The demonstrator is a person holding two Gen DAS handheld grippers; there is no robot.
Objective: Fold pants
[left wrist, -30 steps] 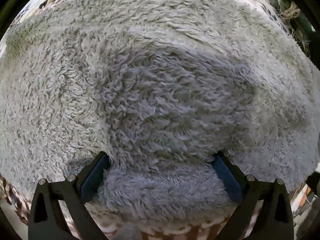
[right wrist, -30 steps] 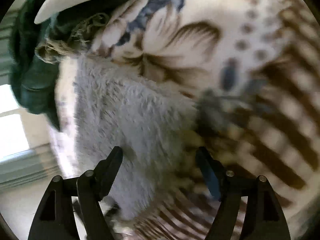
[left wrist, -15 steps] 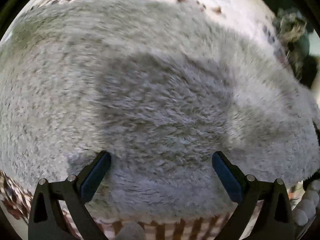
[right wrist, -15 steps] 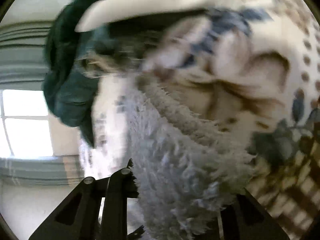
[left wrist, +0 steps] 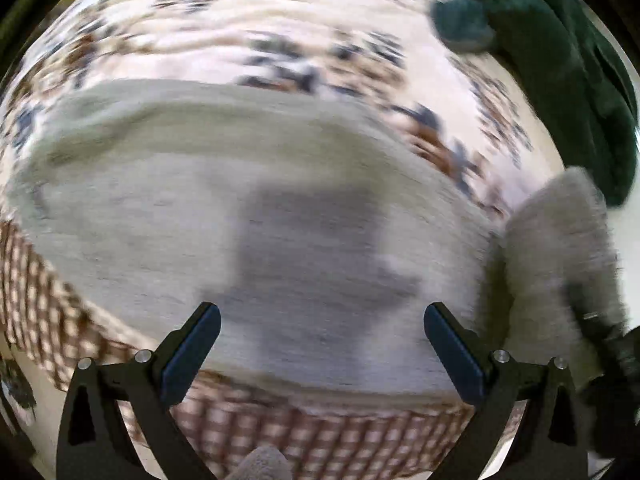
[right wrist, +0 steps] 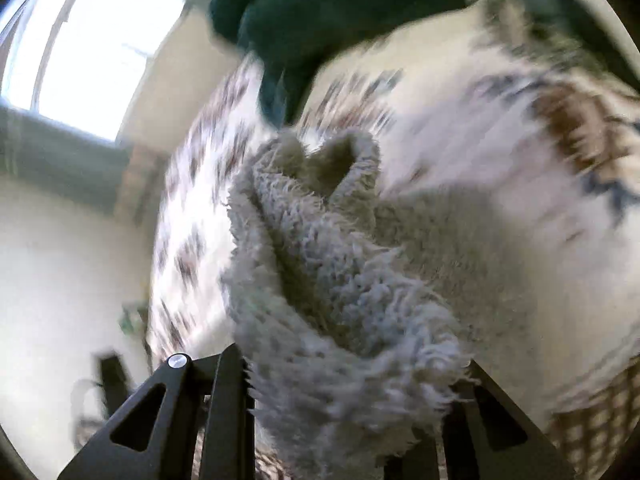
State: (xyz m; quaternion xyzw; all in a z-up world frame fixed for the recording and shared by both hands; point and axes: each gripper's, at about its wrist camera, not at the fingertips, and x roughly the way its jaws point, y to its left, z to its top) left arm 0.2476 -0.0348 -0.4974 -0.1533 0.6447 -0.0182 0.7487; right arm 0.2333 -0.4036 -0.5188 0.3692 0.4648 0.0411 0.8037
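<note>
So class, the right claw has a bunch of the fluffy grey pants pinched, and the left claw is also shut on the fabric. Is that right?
Not quite. The left claw is open, with its fingers wide apart above the grey pants, holding nothing; the left wrist view shows this. The right claw does have the fluffy fabric pinched.

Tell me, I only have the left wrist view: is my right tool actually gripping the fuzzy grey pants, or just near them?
Observer: Gripping. In the right wrist view the right tool is shut on a bunched edge of the fuzzy grey pants.
Operator: Is that edge up off the bed?
Observer: Yes, it stands raised, curling over above the patterned blanket.
Operator: Anything beyond it?
Observer: A dark green cloth lies past the raised edge, and a bright window shows to the left.
</note>
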